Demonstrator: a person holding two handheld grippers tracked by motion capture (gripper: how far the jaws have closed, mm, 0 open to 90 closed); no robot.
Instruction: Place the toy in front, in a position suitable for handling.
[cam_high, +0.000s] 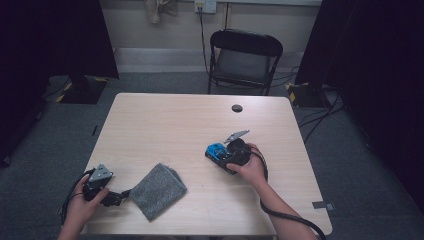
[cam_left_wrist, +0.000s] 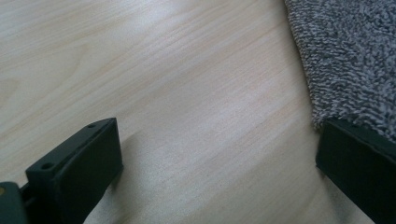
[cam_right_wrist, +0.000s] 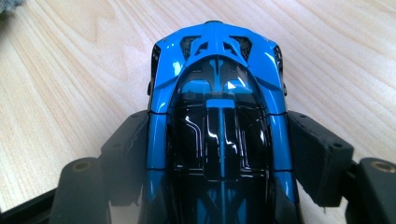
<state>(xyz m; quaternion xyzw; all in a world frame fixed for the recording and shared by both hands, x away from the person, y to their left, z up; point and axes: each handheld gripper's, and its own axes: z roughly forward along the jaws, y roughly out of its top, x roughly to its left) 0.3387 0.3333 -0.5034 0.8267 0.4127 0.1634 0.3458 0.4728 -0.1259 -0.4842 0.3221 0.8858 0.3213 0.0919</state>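
The right claw is clamped on a blue toy car, its two black jaws pressing against the car's flanks. In the right gripper view the car's glossy black roof and blue nose point away from the camera, over the pale wood grain of the bench. In the high view the blue toy car sits right of the bench's middle, nearer the right edge than the left, and whether its wheels touch the wood I cannot tell. The right hand wraps the gripper's body there, a grey plate standing up above it.

The left claw stands apart, with nothing between its jaws but bare wood. One jaw lies at the edge of a grey folded towel, seemingly touching it. In the high view the left claw lies near the bench's front left corner, and the towel lies just beside it along the front edge.

A small dark round cap sits near the far edge. No container stands on the bench.
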